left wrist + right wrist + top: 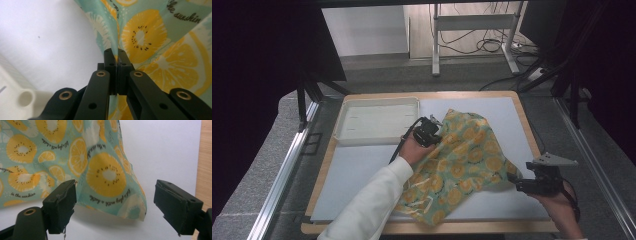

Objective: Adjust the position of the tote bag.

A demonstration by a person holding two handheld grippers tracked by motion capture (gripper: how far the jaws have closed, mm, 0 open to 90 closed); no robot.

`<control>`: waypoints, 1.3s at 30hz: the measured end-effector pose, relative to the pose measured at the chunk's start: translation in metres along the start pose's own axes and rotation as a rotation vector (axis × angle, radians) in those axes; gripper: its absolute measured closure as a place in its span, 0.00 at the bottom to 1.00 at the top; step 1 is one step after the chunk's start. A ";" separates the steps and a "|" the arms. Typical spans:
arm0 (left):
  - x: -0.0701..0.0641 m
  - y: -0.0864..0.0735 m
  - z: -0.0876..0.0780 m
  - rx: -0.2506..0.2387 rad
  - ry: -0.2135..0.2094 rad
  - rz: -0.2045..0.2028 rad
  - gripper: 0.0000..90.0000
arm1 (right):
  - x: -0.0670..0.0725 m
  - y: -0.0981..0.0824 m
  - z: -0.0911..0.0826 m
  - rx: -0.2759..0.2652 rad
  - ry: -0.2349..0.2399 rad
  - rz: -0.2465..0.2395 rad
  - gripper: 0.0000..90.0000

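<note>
Teal cloth (462,160) with yellow fruit slices printed on it lies rumpled on the white mat (357,175), spread from mid-table toward the near edge, right of centre. A white drawstring (424,204) trails off its near end.

Left gripper (432,131) sits at the cloth's far-left edge, jaws pinched together on a fold of fabric. In the left gripper view the pads (123,65) meet with the cloth (155,45) edge clamped between them and the fabric rising from the grip. No gap visible.

Right gripper (515,181) is low at the cloth's right corner, near the mat's right side. Jaws wide apart, nothing pressed. In the right gripper view the cloth (105,177) corner hangs in a puffed fold between the two pads (61,202), closer to the left one in that view, with a clear gap to the other. Can't tell whether the left pad touches the fabric.

White tray (343,131) sits at the mat's far-left corner, just left of the left gripper, apart from the cloth. Its corner shows at bottom left in the left gripper view (15,92).

Wooden table (527,125) edge frames the mat.
</note>
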State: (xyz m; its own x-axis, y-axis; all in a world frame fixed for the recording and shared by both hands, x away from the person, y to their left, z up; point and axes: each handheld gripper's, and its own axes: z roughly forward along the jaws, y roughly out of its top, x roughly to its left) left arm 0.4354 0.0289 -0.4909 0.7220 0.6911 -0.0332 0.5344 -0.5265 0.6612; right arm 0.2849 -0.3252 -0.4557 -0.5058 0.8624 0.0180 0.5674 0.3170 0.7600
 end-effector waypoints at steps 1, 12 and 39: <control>0.000 0.000 -0.003 -0.007 -0.002 0.000 0.99 | 0.000 0.000 0.000 0.000 0.001 -0.002 0.20; 0.004 0.000 -0.018 -0.032 -0.023 -0.011 1.00 | 0.005 0.004 -0.009 0.007 -0.005 -0.024 0.26; 0.001 -0.001 -0.028 -0.042 -0.035 0.002 1.00 | 0.010 0.019 0.024 0.178 -0.042 -0.065 0.13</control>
State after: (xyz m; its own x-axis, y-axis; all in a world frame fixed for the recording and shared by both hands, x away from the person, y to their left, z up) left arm 0.4235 0.0444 -0.4708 0.7383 0.6719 -0.0577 0.5145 -0.5058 0.6925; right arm 0.3060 -0.3009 -0.4572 -0.5198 0.8524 -0.0569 0.6425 0.4340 0.6315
